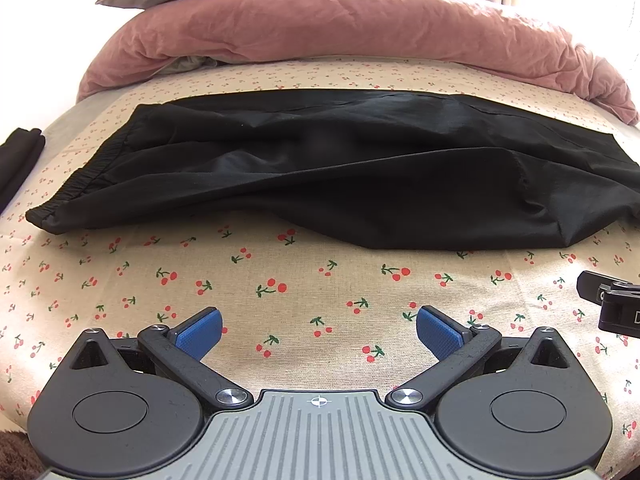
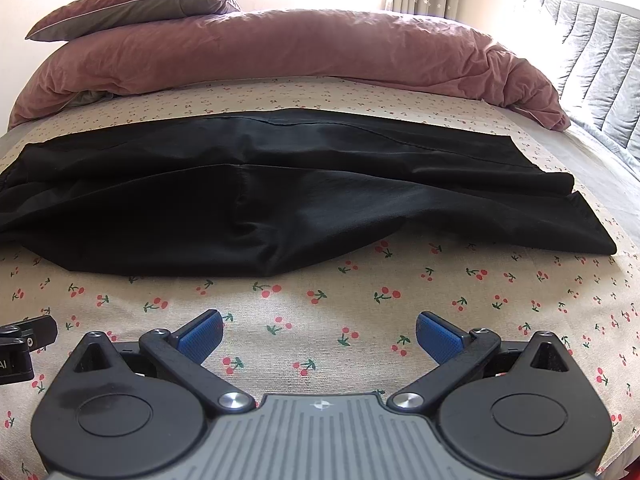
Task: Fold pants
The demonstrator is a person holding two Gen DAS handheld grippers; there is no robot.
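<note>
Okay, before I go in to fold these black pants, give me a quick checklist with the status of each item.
1. Left gripper open, holding nothing: ok.
2. Right gripper open, holding nothing: ok.
3. Black pants laid lengthwise across cherry-print sheet, waistband at left: ok.
4. Pants smooth: not ok, fabric is wrinkled and bunched mid-length.
5. Pink duvet clear of pants: ok.
6. Leg hems aligned: not ok, offset.

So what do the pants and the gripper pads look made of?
The black pants look like thin, smooth synthetic weave: faint sheen, soft wrinkles, gathered elastic waistband. The pads on both open grippers look like blue rubber, matte with fine grip texture, though that is unconfirmed.
</note>
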